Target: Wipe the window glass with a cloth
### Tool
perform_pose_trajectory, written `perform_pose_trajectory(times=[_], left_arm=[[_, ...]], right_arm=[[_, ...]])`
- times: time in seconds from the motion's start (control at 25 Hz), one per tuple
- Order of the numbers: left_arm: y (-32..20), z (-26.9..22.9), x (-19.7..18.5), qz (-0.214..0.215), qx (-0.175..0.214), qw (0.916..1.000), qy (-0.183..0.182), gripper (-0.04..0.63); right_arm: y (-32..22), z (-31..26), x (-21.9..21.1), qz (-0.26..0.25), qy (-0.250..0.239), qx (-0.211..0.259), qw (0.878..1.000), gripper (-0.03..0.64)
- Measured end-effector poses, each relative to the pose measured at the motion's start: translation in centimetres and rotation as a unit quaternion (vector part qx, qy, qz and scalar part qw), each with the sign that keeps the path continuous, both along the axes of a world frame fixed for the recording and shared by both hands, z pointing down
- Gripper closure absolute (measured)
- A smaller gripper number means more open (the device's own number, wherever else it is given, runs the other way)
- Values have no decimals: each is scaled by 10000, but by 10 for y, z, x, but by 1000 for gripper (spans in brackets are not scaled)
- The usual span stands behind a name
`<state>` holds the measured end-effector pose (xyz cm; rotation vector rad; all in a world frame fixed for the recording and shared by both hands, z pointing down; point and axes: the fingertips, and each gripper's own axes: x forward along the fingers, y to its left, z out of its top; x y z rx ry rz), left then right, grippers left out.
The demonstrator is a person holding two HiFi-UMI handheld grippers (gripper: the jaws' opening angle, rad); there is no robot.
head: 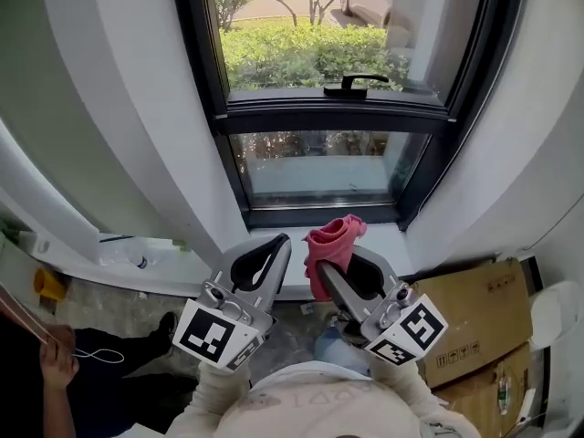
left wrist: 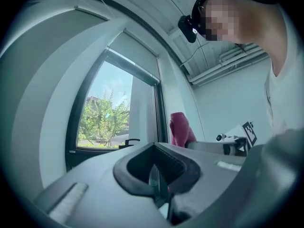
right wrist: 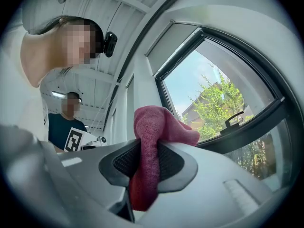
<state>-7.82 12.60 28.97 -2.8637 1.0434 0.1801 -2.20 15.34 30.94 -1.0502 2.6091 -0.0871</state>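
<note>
right gripper pinches crumpled pink fabric cloth; left gripper pressed together, empty. Risk: cloth slips out under wiping drag on far window glass.

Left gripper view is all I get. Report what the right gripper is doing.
Observer: The right gripper is shut on the pink cloth.
Operator: Tell me if the cloth is on the glass.
Observer: Not yet; the head view shows it held short of the lower pane.
Operator: Name what lies to the right, down low.
Observer: Cardboard boxes.
</note>
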Motion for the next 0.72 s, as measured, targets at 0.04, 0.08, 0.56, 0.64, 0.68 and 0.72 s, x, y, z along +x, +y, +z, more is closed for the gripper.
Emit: perform_pose_trajectory(times=[0.04,0.08,0.56,0.64,0.68,0.72], left_arm=[[-12,-4,7,-34,33,10000,29,595],[-24,-7,15,-58,67,10000,42,595],[-133,-21,123,-53,189,9998,-90,595],[-144,-17,127,-93,119,9998,-117,595],[-149,-15,127,-111,85,9998,-109,595],[-154,-14,127,-127,55,9999,-98,595]], right_arm=[[-12,-3,7,-17,-7,31,10000,506],[-24,-5,16,-29,-17,62,10000,506],[-137,-12,120,-96,-115,50,9999,506],[-148,-5,122,-131,-171,-73,9997,506],[-152,-1,122,-164,-207,-126,9996,506],[-156,2,123,-188,-238,-175,9994,506]])
